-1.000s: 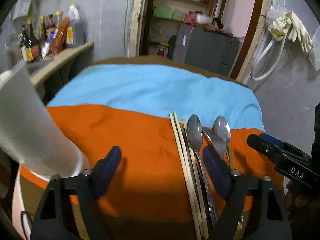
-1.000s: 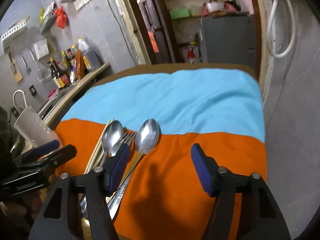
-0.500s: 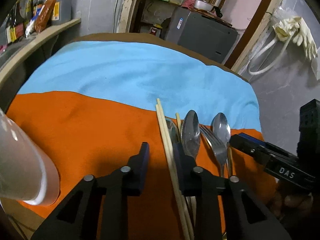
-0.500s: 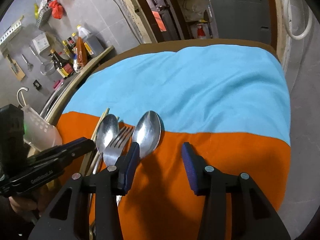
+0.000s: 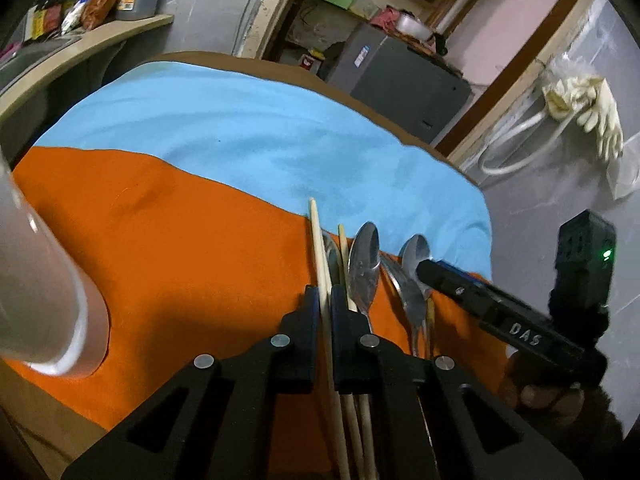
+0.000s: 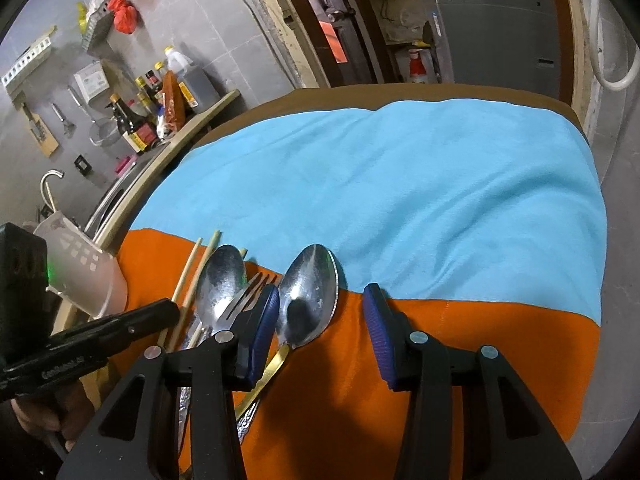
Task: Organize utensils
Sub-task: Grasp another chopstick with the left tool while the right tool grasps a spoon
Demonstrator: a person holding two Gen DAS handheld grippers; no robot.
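Wooden chopstick point(image 5: 320, 248), low centre of frame on the orange cloth point(image 5: 160, 240), is now pinched by the left tongs point(image 5: 326, 300) — wide open a second ago. Right tongs point(image 6: 320, 312) hover agape over a spoon point(image 6: 308, 292) — sorting has begun.

The surface point(image 6: 440, 92) is brown, with a plain sky-blue cloth point(image 6: 400, 200) on the far part and a bright orange cloth point(image 6: 460, 360) on the near part. The spoons point(image 6: 310, 300) and fork point(image 6: 244, 304) are shiny silver, the right spoon has a gold handle, and the chopsticks point(image 5: 320, 264) are pale wood. Both grippers are black: the right gripper point(image 6: 320, 332) has ribbed blue pads point(image 6: 378, 332), the left gripper point(image 5: 326, 320) has dark blue ones, and the holder point(image 6: 80, 268) at far left is white with cut-out slots.
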